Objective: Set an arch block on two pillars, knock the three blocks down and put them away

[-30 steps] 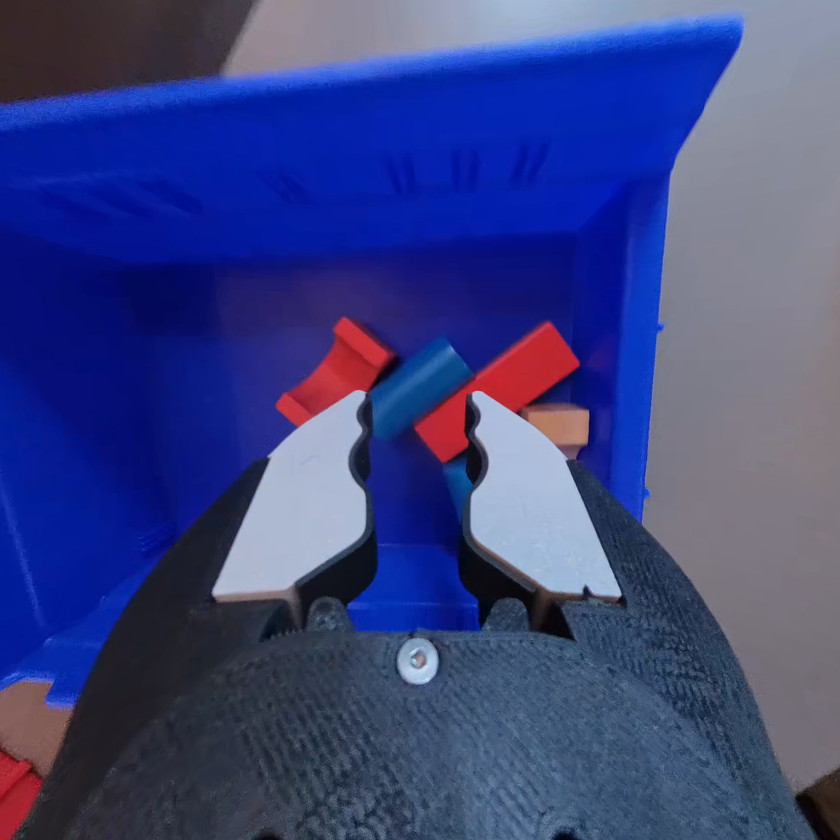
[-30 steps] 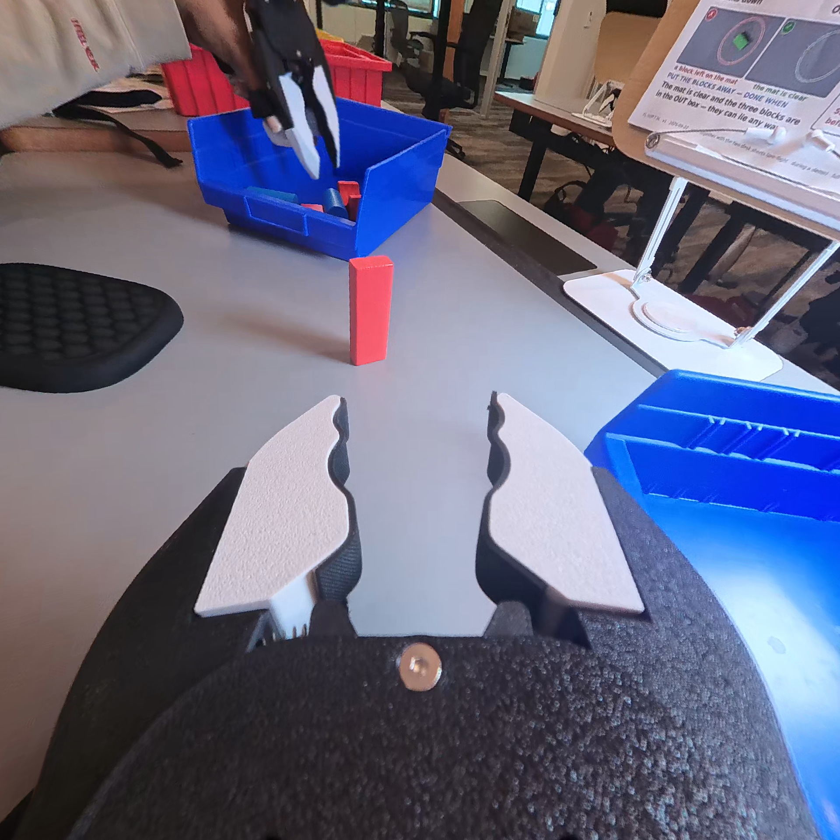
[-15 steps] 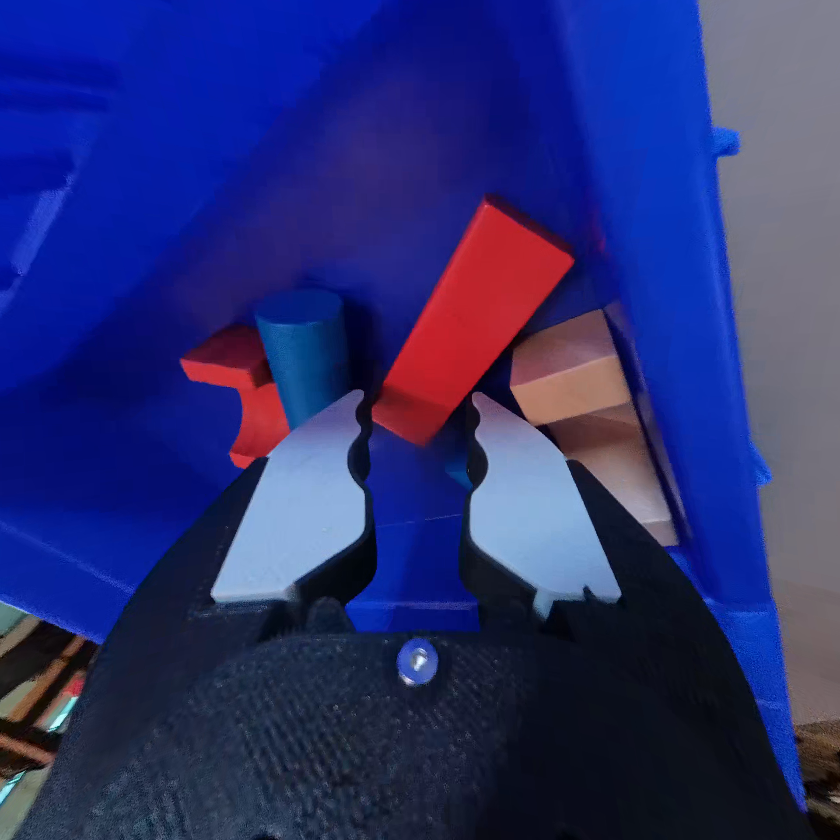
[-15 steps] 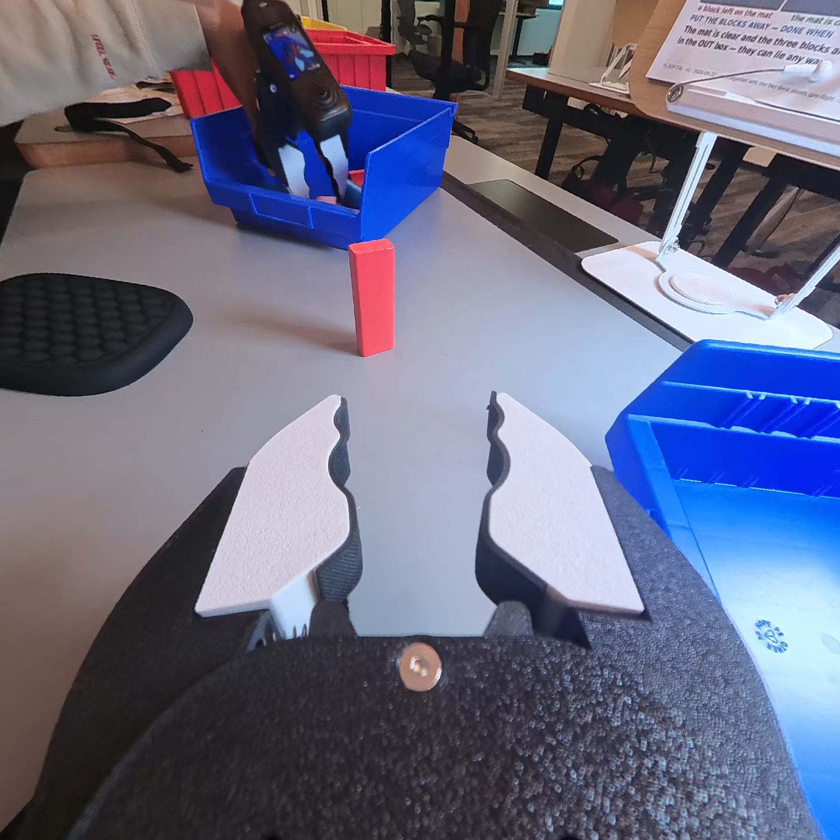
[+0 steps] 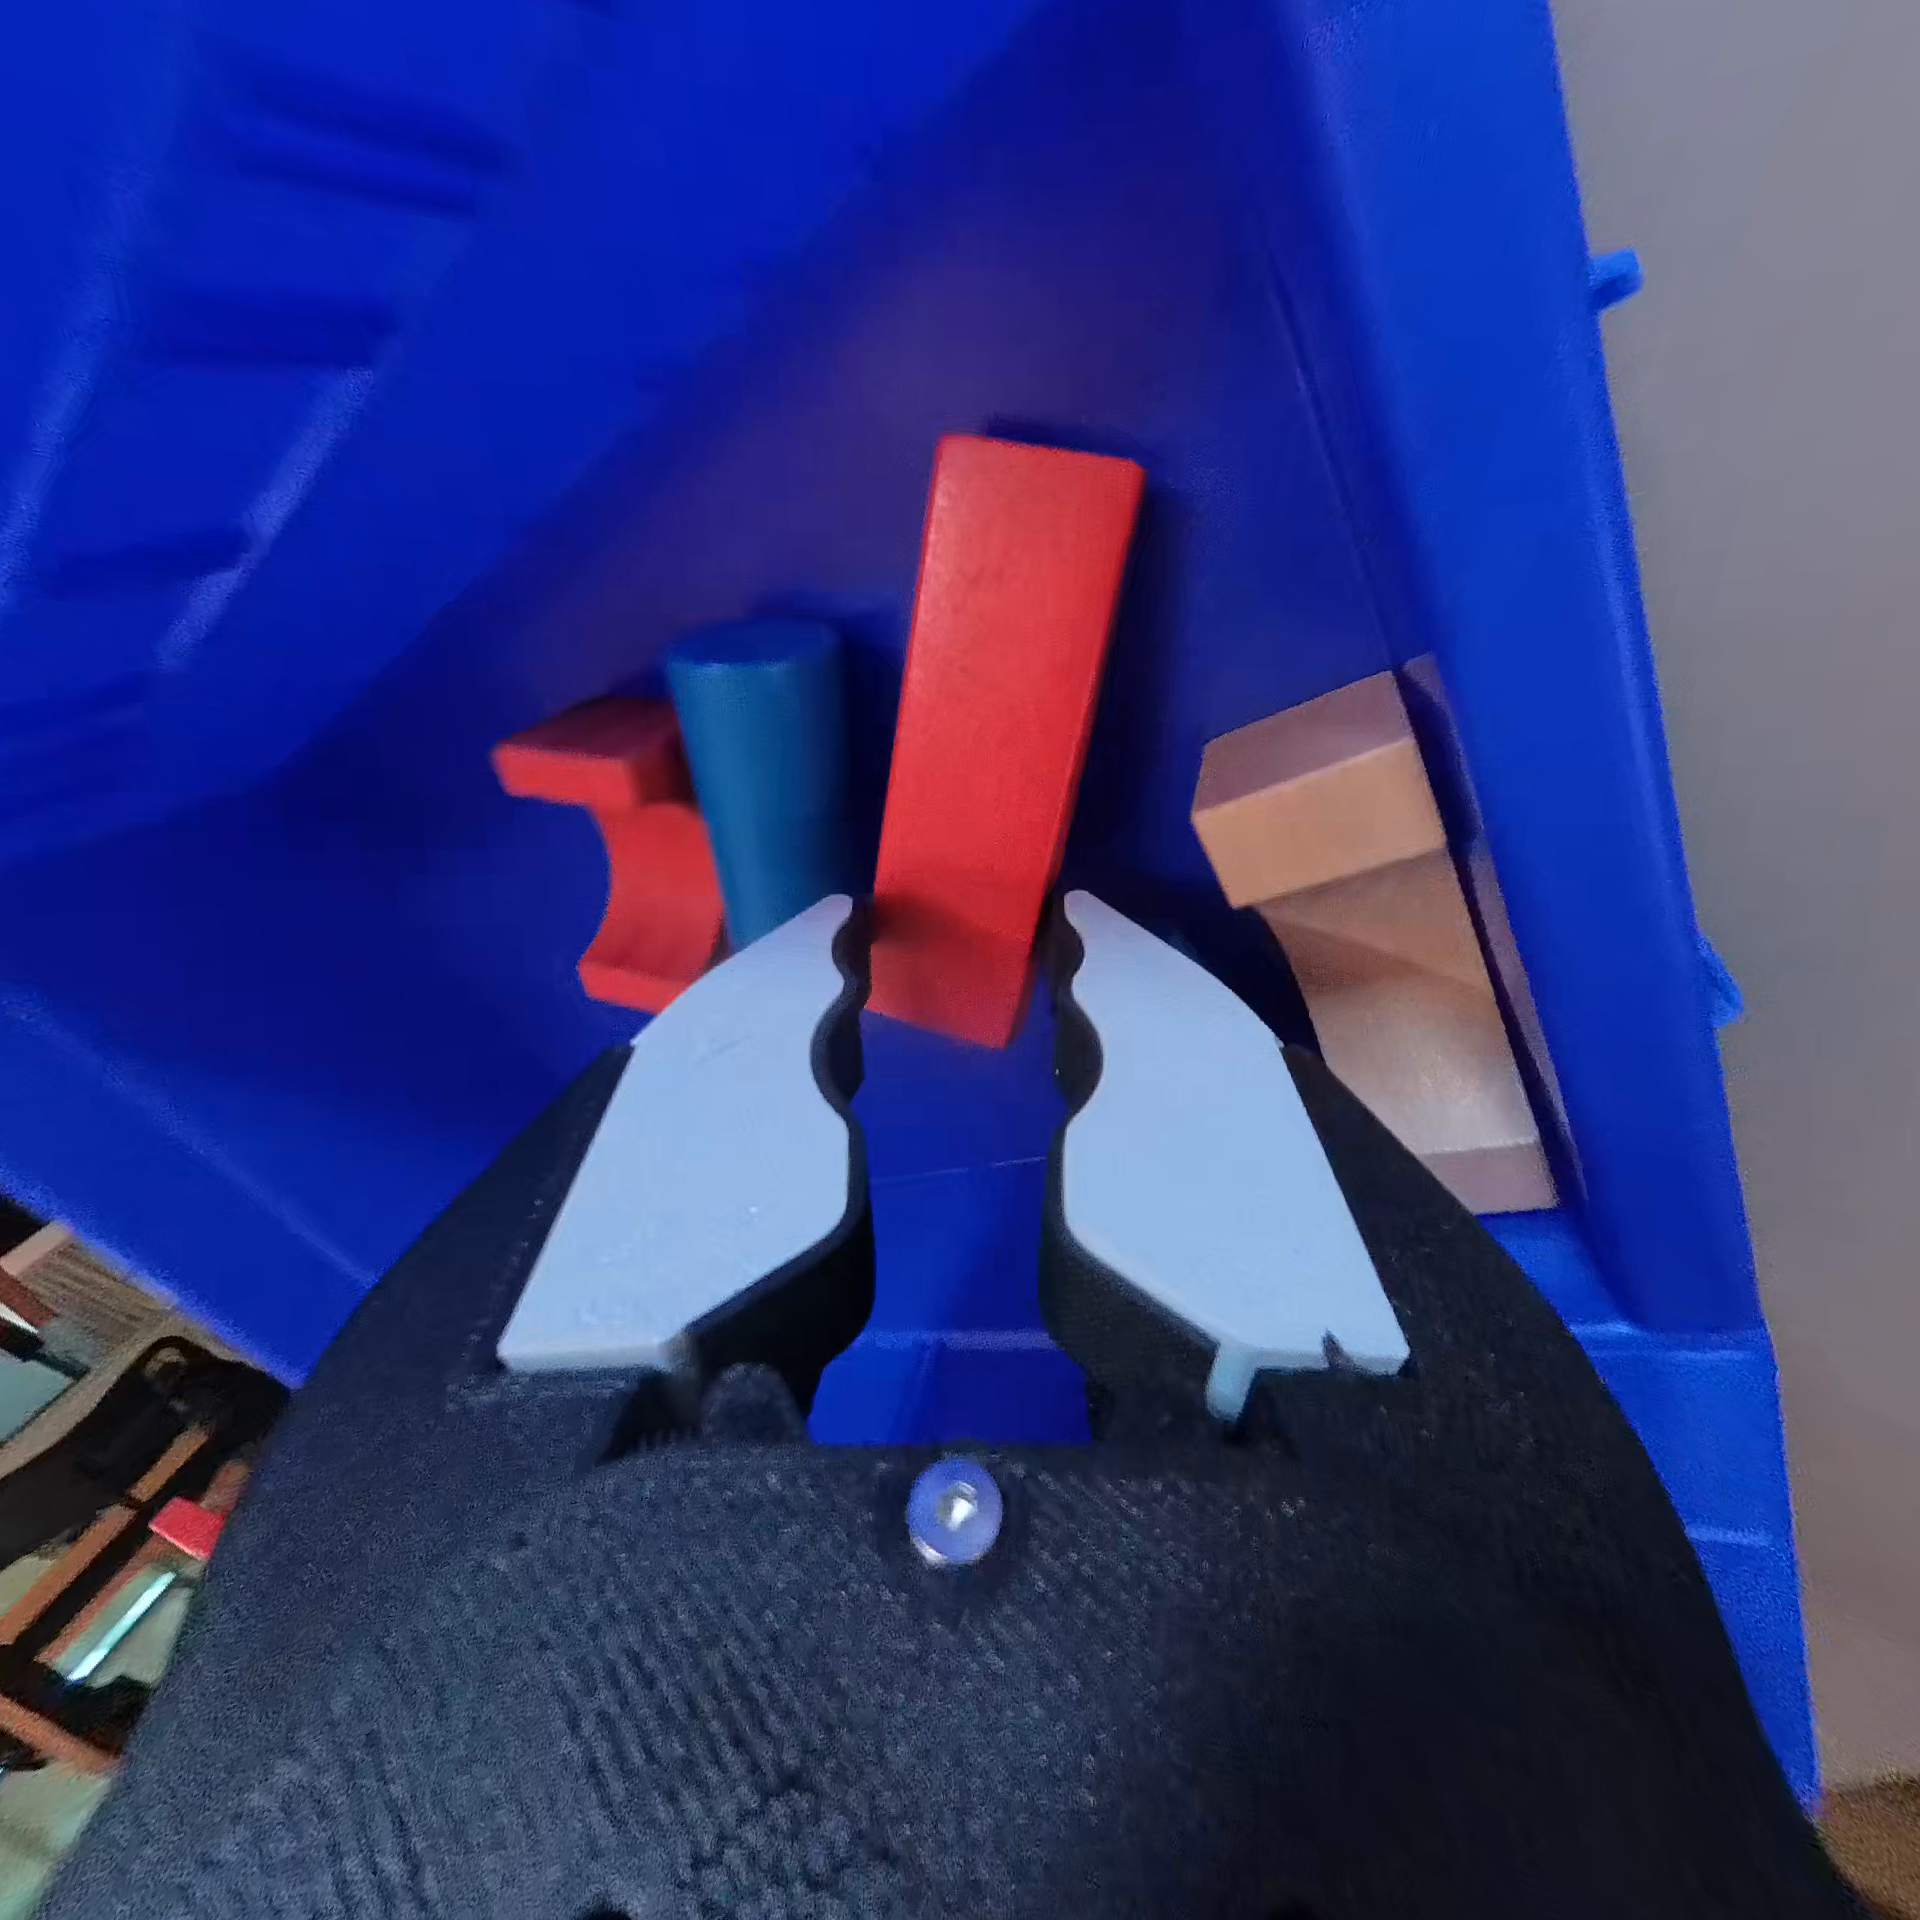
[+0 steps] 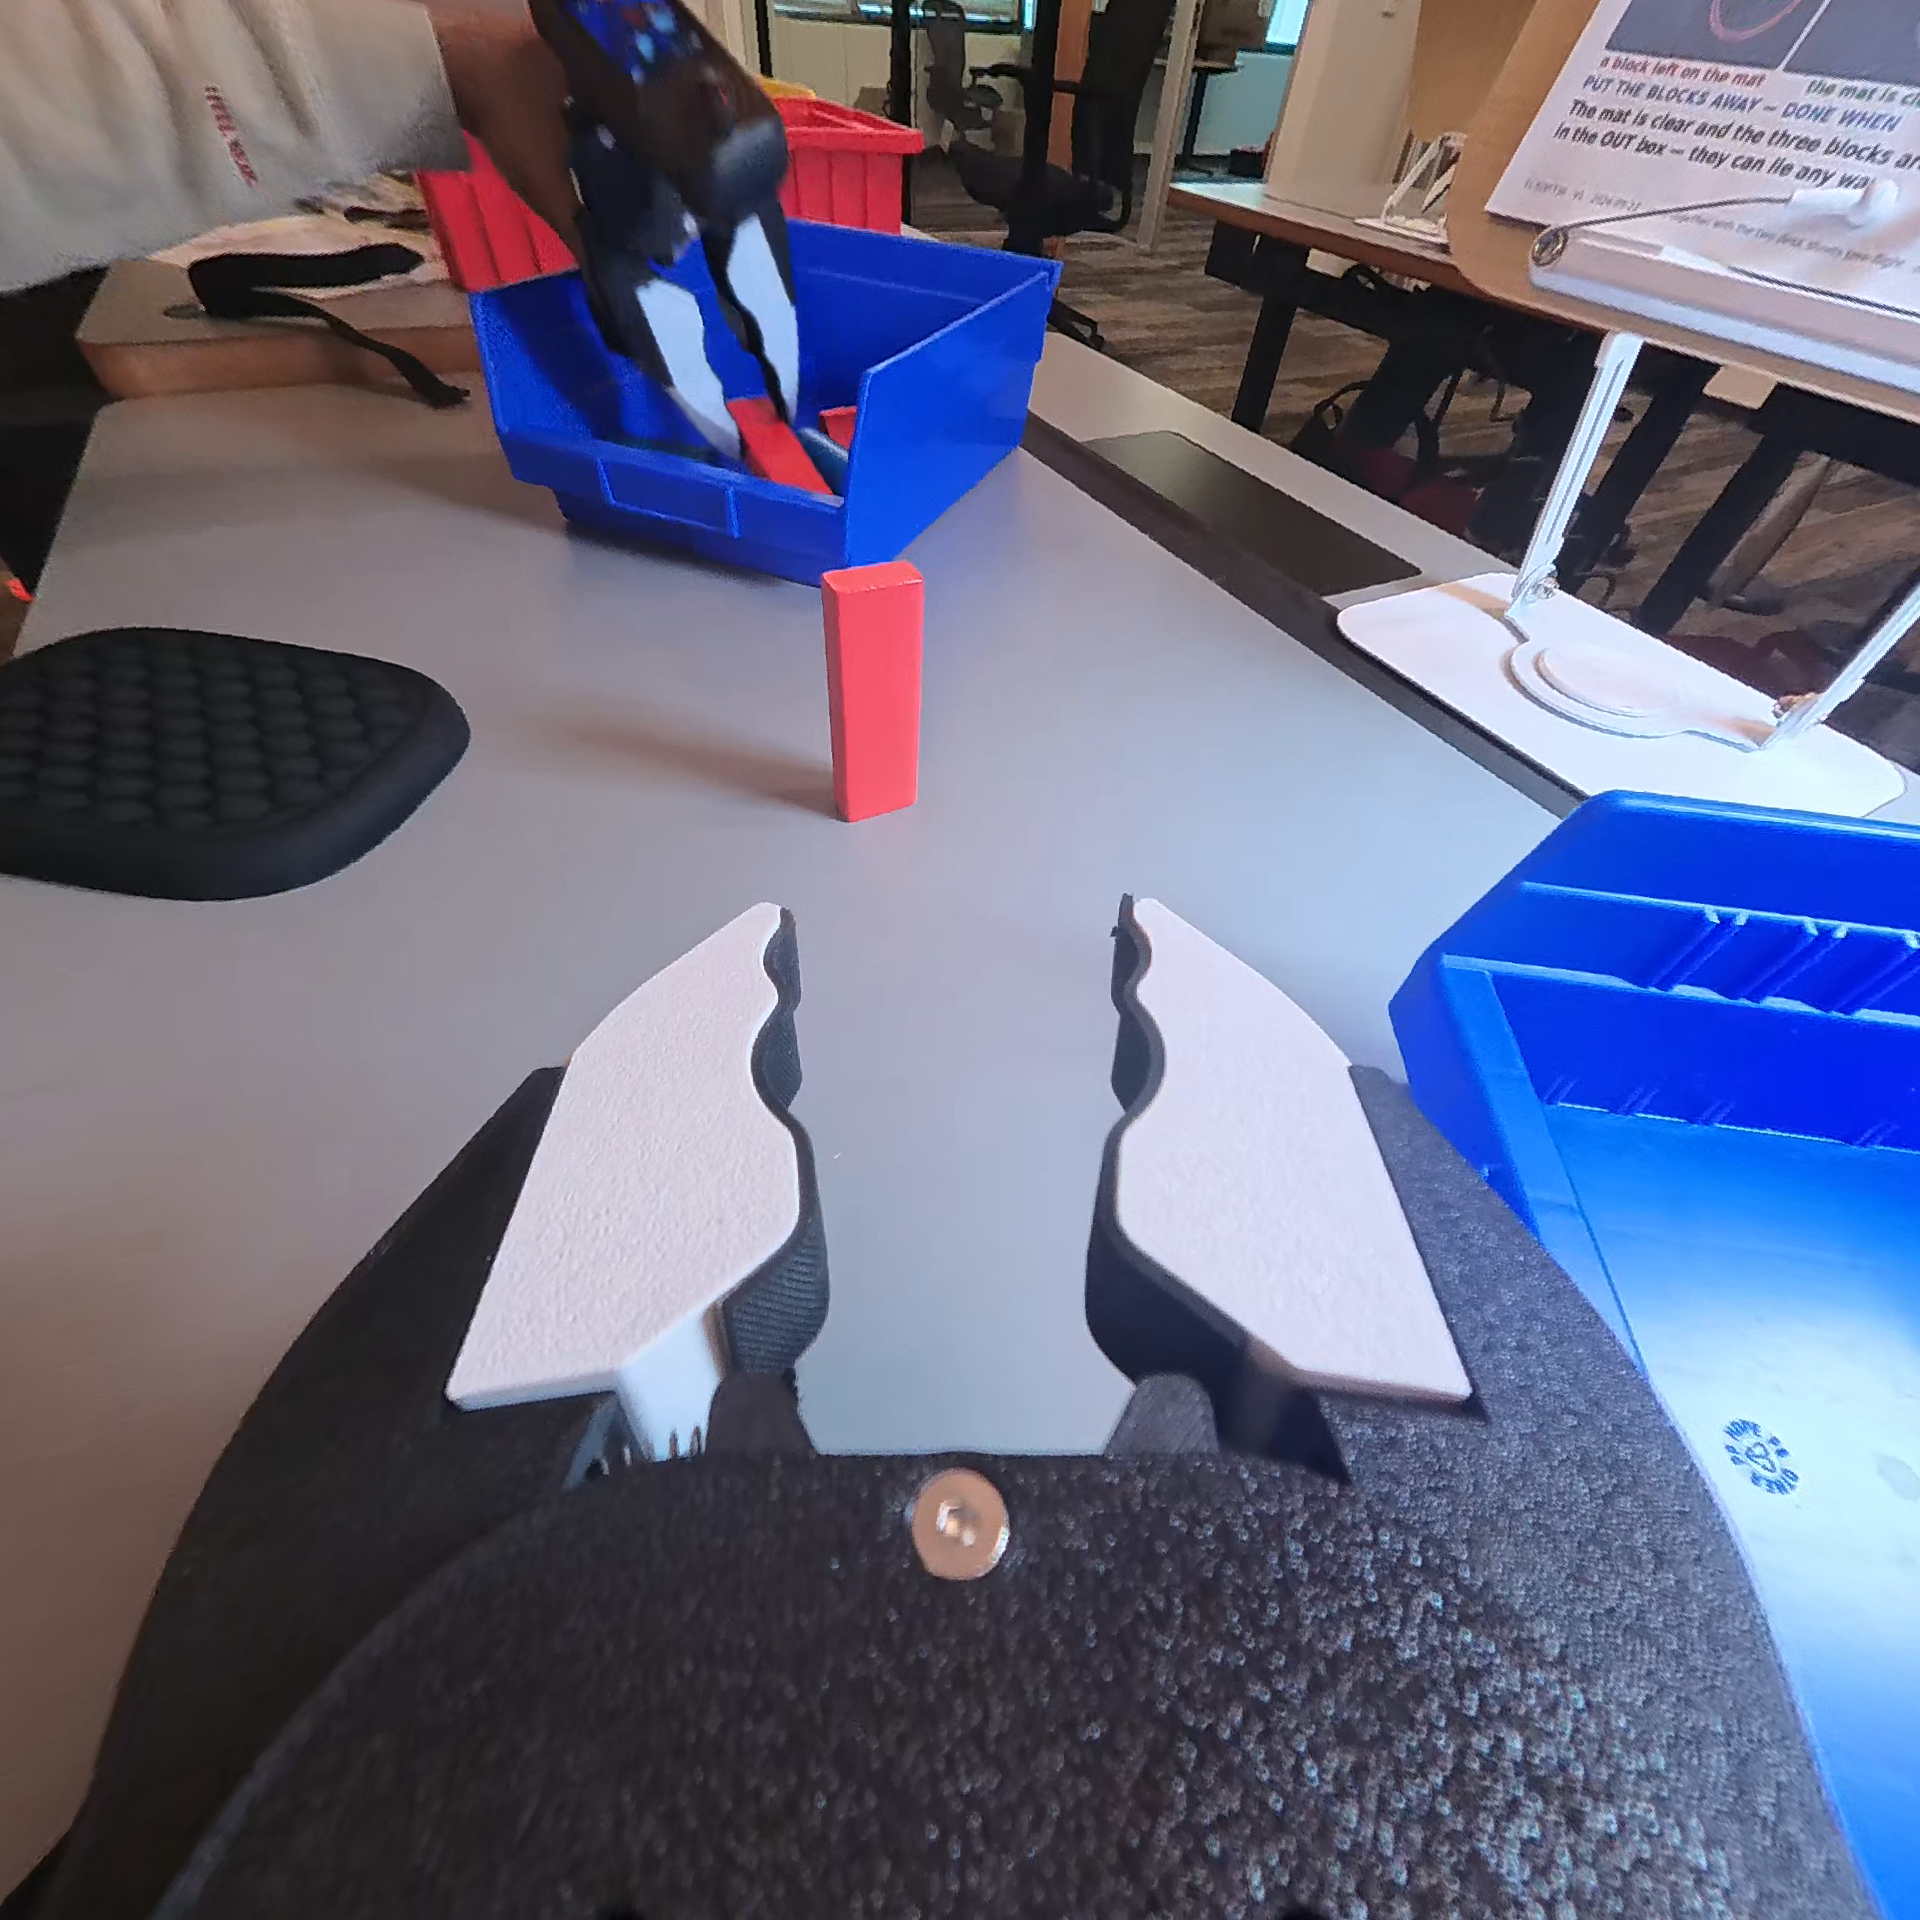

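Observation:
My left gripper (image 5: 958,914) is down inside the far blue bin (image 5: 520,416), its fingers closed on the near end of a red rectangular block (image 5: 1003,707). Beside that block lie a blue cylinder (image 5: 764,769), a red arch block (image 5: 634,862) and a plain wooden block (image 5: 1340,831). The right wrist view shows the left gripper (image 6: 743,405) in that bin (image 6: 935,436) with the red block (image 6: 779,447) between its fingers. A second red block (image 6: 871,691) stands upright on the grey table. My right gripper (image 6: 951,914) is open and empty above the table, well short of it.
A black textured mat (image 6: 208,758) lies at the left. Another blue bin (image 6: 1662,987) sits at my right gripper's right. A red bin (image 6: 831,156) stands behind the far bin. A white stand (image 6: 1558,665) with an instruction sheet is at the right edge. One gripper's finger ends stand about 45 cm off the other's.
My left gripper dropped into the far bin, narrowed its fingers around the red block's end, and the block swung into line with them. My right gripper stayed open and shifted slightly.

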The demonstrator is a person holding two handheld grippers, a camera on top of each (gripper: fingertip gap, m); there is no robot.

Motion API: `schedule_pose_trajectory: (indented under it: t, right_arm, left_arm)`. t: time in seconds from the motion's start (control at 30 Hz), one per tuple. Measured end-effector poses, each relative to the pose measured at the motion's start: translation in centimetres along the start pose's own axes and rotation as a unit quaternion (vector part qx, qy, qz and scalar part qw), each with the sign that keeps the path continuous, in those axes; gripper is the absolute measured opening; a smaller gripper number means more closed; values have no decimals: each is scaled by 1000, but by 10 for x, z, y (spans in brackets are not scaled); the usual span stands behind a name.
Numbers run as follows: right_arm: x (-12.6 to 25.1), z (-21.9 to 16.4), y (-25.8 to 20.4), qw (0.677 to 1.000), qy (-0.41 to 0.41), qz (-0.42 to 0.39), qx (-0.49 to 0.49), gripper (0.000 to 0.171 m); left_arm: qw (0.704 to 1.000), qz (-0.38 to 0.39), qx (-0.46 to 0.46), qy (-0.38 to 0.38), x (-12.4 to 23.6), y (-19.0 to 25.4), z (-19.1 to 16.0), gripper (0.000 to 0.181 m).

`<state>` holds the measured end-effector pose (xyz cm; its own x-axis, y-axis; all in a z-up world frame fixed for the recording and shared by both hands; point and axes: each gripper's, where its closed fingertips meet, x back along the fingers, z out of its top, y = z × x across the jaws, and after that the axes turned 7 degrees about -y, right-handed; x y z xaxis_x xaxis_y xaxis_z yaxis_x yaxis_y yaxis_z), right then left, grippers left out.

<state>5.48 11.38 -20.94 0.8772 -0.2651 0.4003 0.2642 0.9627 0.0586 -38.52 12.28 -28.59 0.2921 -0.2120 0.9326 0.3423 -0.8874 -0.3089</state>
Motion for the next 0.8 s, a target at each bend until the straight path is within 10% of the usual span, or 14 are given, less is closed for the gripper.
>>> schedule_pose_trajectory:
  t: [0.33,0.5,0.8]
  right_arm:
    - [-19,20,-31,999,8,28,28,59]
    - [-37,16,-54,996,-27,41,72,59]
    - [-44,3,-53,997,-36,66,35,59]
  left_arm:
    - [889,101,119,431,172,23,82,0]
    - [891,142,119,414,158,31,107,5]
    - [961,17,177,213,70,-13,37,36]
